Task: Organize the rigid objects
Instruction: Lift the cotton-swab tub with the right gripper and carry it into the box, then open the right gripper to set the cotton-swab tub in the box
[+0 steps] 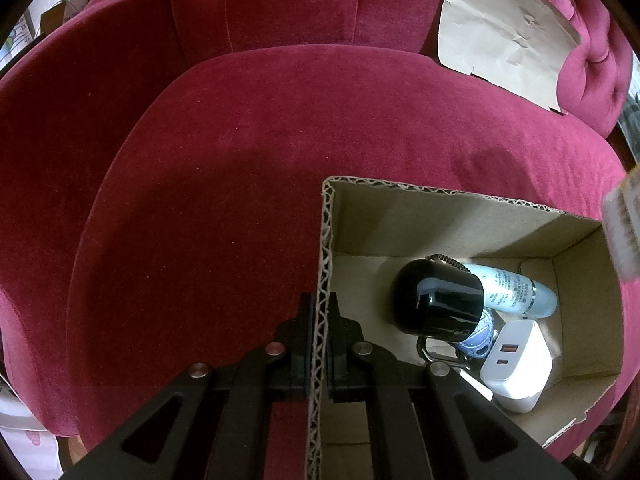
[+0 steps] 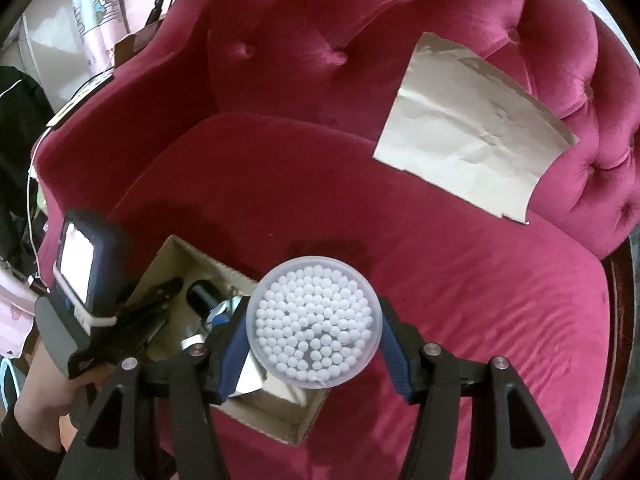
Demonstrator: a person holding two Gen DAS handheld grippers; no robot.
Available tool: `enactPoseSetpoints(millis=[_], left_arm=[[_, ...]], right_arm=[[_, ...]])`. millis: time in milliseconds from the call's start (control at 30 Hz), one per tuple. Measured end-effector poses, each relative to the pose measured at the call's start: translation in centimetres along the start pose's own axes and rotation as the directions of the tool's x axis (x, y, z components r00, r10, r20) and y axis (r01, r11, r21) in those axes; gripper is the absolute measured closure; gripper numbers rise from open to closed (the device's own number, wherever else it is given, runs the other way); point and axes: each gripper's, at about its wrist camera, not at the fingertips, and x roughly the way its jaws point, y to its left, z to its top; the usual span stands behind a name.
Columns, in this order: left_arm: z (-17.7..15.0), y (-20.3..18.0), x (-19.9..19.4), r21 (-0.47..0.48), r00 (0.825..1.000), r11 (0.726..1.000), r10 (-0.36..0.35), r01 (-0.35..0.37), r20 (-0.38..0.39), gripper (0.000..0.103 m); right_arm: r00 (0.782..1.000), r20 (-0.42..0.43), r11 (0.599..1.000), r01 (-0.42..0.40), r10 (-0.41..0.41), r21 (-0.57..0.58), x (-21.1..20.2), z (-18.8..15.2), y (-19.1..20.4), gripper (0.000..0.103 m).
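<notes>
An open cardboard box [image 1: 440,220] sits on the seat of a red velvet armchair. My left gripper [image 1: 318,344] is shut on the box's left wall. Inside lie a pale blue bottle with a black cap [image 1: 440,300], a white charger plug [image 1: 516,364] and a small blue thing. My right gripper [image 2: 314,328] is shut on a round clear tub of cotton swabs [image 2: 314,322], held in the air over the box's [image 2: 188,256] right end. The tub's blurred edge [image 1: 624,224] shows at the right of the left wrist view. The left gripper [image 2: 160,300] and the hand holding it appear at lower left.
A creased sheet of brown paper [image 1: 504,28] leans on the chair's back and right arm [image 2: 468,128]. The red seat cushion [image 1: 240,160] spreads left of and behind the box. Clutter stands past the chair's left arm [image 2: 92,20].
</notes>
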Motion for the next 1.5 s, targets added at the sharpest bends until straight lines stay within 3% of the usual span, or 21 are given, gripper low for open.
enactPoseSetpoints(millis=[767, 1300, 1333, 1433, 1500], left_arm=[[0.0, 0.0, 0.0, -0.001, 1.0, 1.0, -0.002, 0.002, 0.0, 0.099], [0.0, 0.1, -0.1, -0.002, 1.0, 1.0, -0.002, 0.002, 0.001, 0.099], [0.0, 0.1, -0.1, -0.002, 1.0, 1.0, -0.002, 0.002, 0.001, 0.099], [-0.1, 0.3, -0.1, 0.0, 1.0, 1.0, -0.002, 0.002, 0.003, 0.099], [-0.1, 0.3, -0.1, -0.001, 1.0, 1.0, -0.003, 0.003, 0.003, 0.099]], right_arm=[[0.991, -0.132, 0.999, 0.031, -0.035, -0.027, 4.0, -4.5, 2.3, 0.041], [0.991, -0.129, 0.999, 0.035, -0.038, -0.028, 4.6, -4.5, 2.1, 0.04], [0.992, -0.119, 0.999, 0.044, -0.047, -0.032, 4.4, -4.4, 2.2, 0.035], [0.994, -0.089, 0.997, 0.068, -0.07, -0.029, 3.8, -4.1, 2.3, 0.006], [0.995, -0.074, 0.997, 0.071, -0.072, -0.012, 3.5, -3.8, 2.1, 0.002]])
